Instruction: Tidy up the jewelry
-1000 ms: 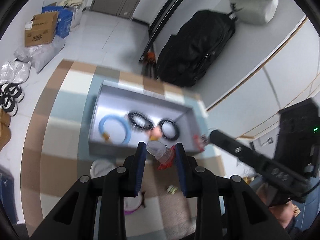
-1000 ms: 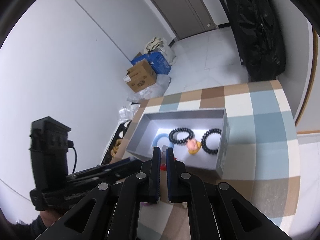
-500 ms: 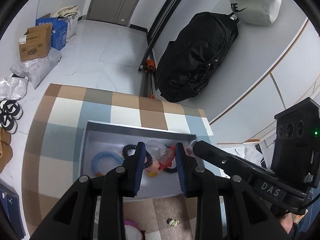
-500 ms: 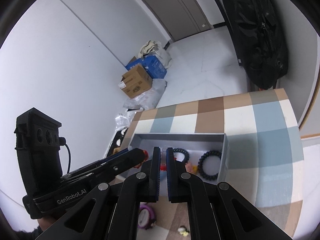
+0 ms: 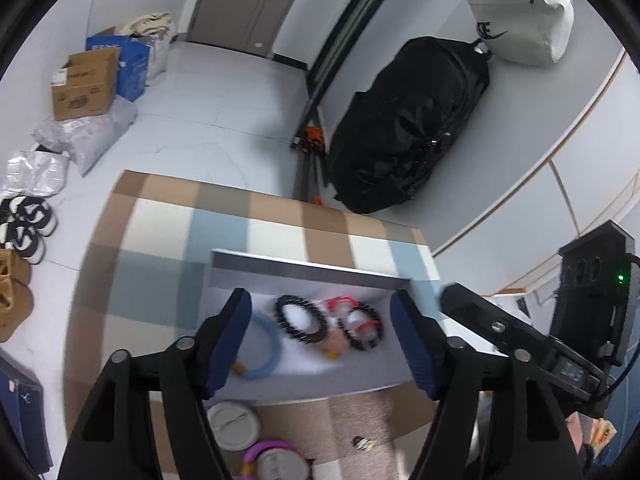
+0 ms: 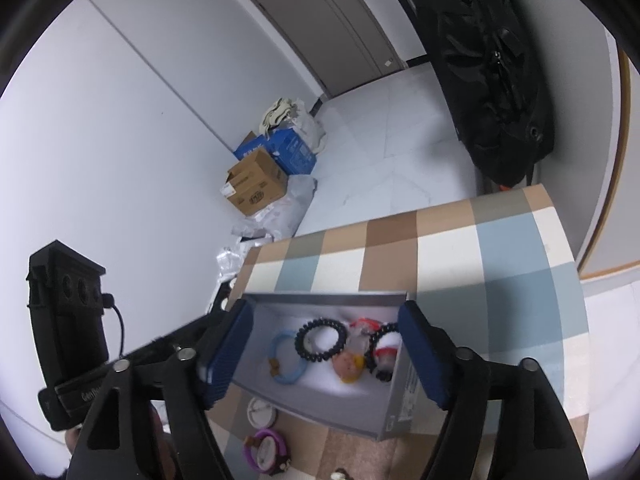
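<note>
Not much you can actually read here tbh. The black handle (image 6: pixel 76 396) of the other tool, down at the lower left of the right wrist view, has white lettering that starts "GenRo" before one of the tongs cuts it off. The brown cardboard box (image 6: pixel 256 186) on the floor by the wall has a dark printed logo and a white shipping label, the white bag (image 5: pixel 516 8) up top in the left wrist view has a dark mark on it, and the side of the gray box (image 6: pixel 394 416) on the surface carries a label, but all of those are too small or blurry to make out.
</note>
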`<action>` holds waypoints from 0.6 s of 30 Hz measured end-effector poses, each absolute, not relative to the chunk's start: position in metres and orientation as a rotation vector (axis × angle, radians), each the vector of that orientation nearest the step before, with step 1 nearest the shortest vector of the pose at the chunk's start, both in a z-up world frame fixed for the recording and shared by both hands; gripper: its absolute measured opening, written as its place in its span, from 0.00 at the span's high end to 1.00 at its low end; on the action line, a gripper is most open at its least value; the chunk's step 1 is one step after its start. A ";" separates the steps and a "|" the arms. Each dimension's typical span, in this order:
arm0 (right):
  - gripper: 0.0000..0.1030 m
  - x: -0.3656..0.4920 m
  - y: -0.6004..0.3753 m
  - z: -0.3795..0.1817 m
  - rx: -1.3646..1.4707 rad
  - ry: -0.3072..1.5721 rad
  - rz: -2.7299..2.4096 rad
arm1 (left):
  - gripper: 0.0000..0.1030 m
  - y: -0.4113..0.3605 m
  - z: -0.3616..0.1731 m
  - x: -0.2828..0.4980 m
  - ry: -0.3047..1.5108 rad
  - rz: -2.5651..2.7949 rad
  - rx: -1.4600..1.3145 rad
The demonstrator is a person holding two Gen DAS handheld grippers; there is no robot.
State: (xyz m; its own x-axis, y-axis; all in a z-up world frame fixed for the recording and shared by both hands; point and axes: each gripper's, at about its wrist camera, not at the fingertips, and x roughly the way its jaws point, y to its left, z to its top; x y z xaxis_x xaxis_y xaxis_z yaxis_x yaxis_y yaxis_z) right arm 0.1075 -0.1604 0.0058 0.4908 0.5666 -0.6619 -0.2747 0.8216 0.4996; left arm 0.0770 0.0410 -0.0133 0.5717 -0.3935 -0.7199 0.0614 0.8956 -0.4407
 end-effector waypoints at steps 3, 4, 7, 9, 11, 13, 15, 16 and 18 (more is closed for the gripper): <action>0.11 0.100 -0.158 0.007 0.340 0.927 0.538 | 0.30 0.048 -0.013 0.068 0.918 -0.231 -0.380; 0.10 0.097 -0.157 0.007 0.337 0.927 0.543 | 0.30 0.049 -0.014 0.066 0.918 -0.221 -0.379; 0.05 0.085 -0.154 0.011 0.316 0.910 0.557 | 0.29 0.053 -0.013 0.057 0.911 -0.202 -0.372; 0.03 0.078 -0.152 0.012 0.304 0.900 0.565 | 0.27 0.055 -0.013 0.051 0.906 -0.182 -0.360; 0.03 0.068 -0.151 0.013 0.302 0.901 0.584 | 0.26 0.058 -0.013 0.044 0.898 -0.162 -0.353; 0.03 0.060 -0.149 0.012 0.299 0.909 0.607 | 0.25 0.063 -0.012 0.038 0.897 -0.150 -0.358; 0.03 0.050 -0.146 0.009 0.288 0.923 0.627 | 0.25 0.068 -0.013 0.032 0.898 -0.136 -0.366; 0.03 0.044 -0.144 0.007 0.278 0.933 0.638 | 0.25 0.071 -0.013 0.029 0.900 -0.128 -0.374; 0.03 0.034 -0.139 0.003 0.254 0.950 0.651 | 0.24 0.076 -0.014 0.025 0.906 -0.118 -0.388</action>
